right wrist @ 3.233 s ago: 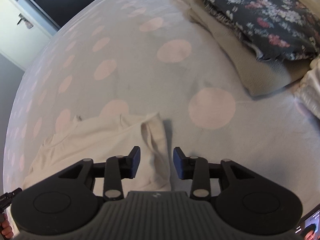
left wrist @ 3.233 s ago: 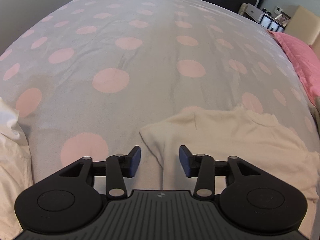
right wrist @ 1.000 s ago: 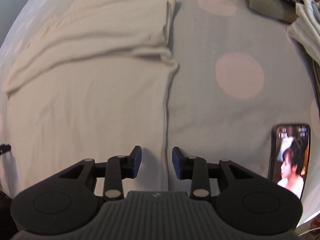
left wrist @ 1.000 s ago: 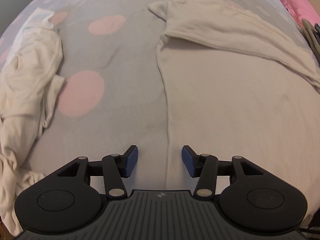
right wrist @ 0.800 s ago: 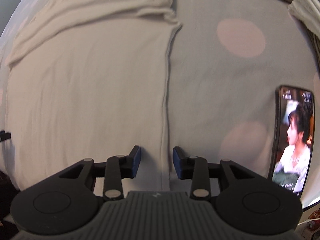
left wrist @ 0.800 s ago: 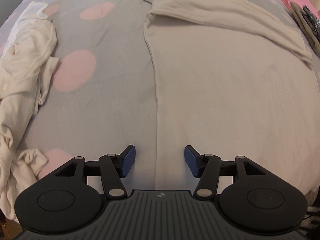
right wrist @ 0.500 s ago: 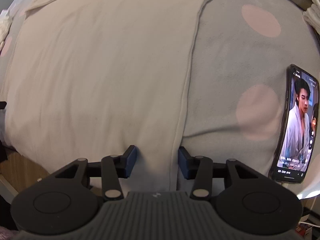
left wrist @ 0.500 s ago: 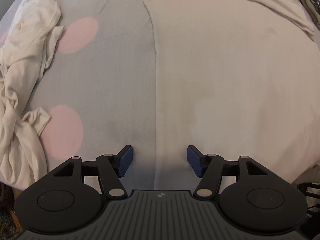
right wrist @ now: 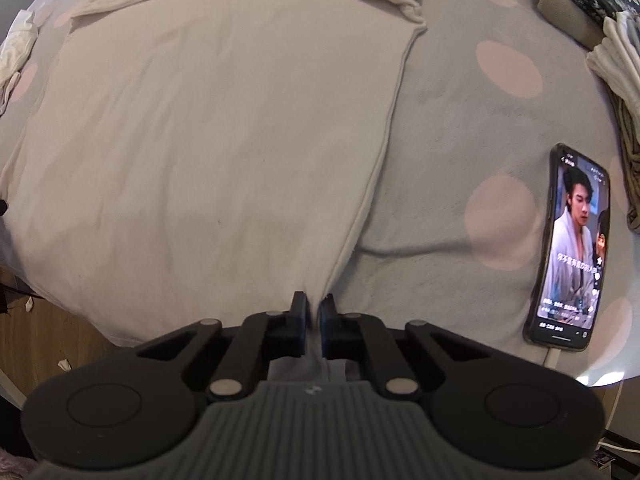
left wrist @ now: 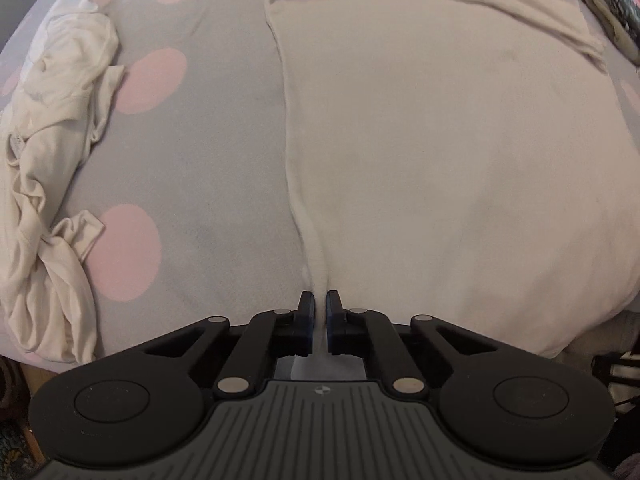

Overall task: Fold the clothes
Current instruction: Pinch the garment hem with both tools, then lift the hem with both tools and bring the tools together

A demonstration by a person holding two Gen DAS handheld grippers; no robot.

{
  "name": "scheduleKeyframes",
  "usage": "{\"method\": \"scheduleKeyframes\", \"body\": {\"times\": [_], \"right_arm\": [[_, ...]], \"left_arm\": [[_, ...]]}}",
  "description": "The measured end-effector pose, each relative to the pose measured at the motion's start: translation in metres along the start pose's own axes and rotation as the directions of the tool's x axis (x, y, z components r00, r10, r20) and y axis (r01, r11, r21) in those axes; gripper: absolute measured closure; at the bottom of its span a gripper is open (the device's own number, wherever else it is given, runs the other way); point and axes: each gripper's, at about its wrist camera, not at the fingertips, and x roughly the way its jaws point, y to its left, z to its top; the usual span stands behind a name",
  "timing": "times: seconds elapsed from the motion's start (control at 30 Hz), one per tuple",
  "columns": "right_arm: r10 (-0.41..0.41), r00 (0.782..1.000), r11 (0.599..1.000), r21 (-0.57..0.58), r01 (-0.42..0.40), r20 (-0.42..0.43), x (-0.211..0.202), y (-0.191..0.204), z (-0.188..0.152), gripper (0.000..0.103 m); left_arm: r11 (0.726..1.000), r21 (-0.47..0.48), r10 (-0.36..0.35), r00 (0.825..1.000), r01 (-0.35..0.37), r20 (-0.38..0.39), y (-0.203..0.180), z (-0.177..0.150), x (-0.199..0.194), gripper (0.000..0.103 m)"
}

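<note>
Pinching hem corners of cream shirt (left wrist: 432, 128) spread flat on dotted bed (left wrist: 200, 152): left gripper (left wrist: 318, 312) on left corner, right gripper (right wrist: 313, 312) on right, jaws nearly closed on fabric. Showing only in right view: lit phone (right wrist: 572, 248) beside shirt, folded stack (right wrist: 616, 56) beyond. Showing best in left view: crumpled white garment (left wrist: 52, 140) near bed edge.

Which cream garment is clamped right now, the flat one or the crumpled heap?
The flat cream shirt: left gripper and right gripper pinch its near corners; the crumpled heap lies untouched.
</note>
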Motion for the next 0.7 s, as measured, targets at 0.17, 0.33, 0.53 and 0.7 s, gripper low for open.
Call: {"method": "scheduleKeyframes", "body": {"times": [0.17, 0.33, 0.53, 0.7], "right_arm": [[0.061, 0.997, 0.996, 0.06, -0.064, 0.044, -0.029, -0.021, 0.001, 0.096], [0.05, 0.99, 0.995, 0.08, -0.061, 0.13, -0.059, -0.032, 0.015, 0.096], [0.021, 0.985, 0.99, 0.135, -0.044, 0.17, -0.042, -0.045, 0.068, 0.096], [-0.036, 0.983, 0.995, 0.093, 0.019, 0.182, -0.024, -0.039, 0.097, 0.095]], "left_arm": [[0.997, -0.064, -0.045, 0.997, 0.049, 0.065, 0.02, 0.012, -0.024, 0.1], [0.998, -0.052, -0.029, 0.992, 0.036, 0.119, 0.024, 0.042, -0.031, 0.1], [0.999, -0.038, -0.011, 0.983, 0.018, 0.184, 0.029, 0.078, -0.039, 0.1], [0.999, 0.005, 0.04, 0.977, -0.042, 0.207, 0.016, 0.108, -0.021, 0.099]]}}
